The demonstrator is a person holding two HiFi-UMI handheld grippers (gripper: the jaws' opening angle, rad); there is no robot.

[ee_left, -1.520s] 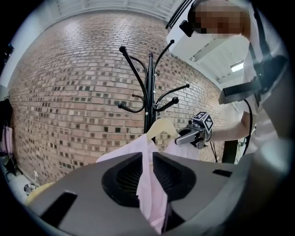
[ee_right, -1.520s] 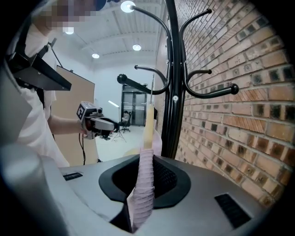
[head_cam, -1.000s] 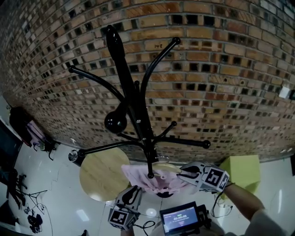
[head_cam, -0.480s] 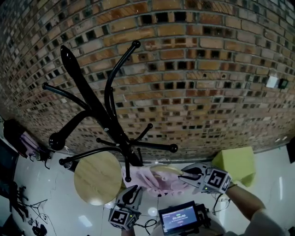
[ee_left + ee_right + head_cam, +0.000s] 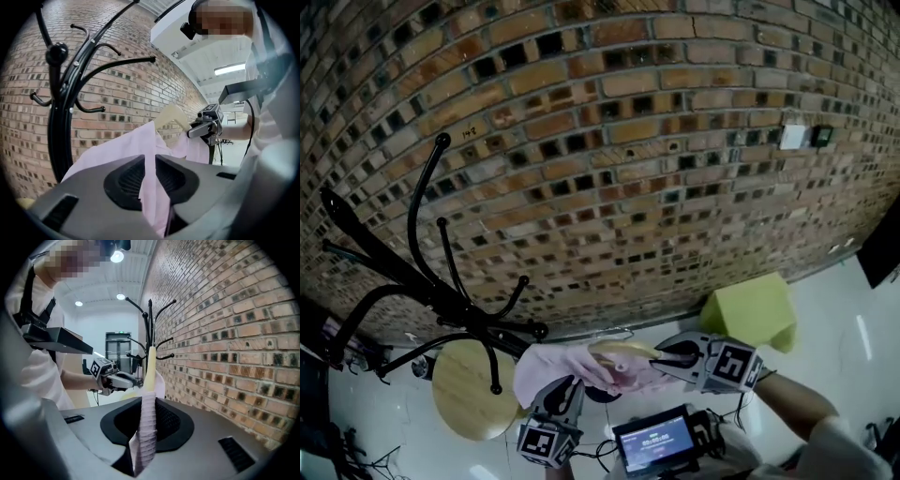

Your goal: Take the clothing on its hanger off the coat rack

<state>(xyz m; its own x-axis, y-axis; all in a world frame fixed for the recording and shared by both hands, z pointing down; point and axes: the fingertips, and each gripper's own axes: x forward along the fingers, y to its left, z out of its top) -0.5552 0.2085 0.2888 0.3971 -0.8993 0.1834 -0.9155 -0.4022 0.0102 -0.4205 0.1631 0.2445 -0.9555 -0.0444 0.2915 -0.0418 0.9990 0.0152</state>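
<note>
One lot, pink garment [image 5: 546, 367] on its pale hanger [image 5: 623, 350]: our left tool [image 5: 570, 387] and right tool [image 5: 666, 356] each clamped on its cloth, we have carried it clear of the coat rack [image 5: 455, 302], now apart beyond the left tool, so removal looks done.

Lab-like room: brick wall [image 5: 656, 141], white floor [image 5: 839, 305]

Both pairs of jaws pinched shut
Left hand-held gripper [image 5: 569, 392] sits near; right hand-held gripper [image 5: 664, 357] further right on an outstretched forearm [image 5: 792, 401]; each grips the pink garment [image 5: 546, 364].
</note>
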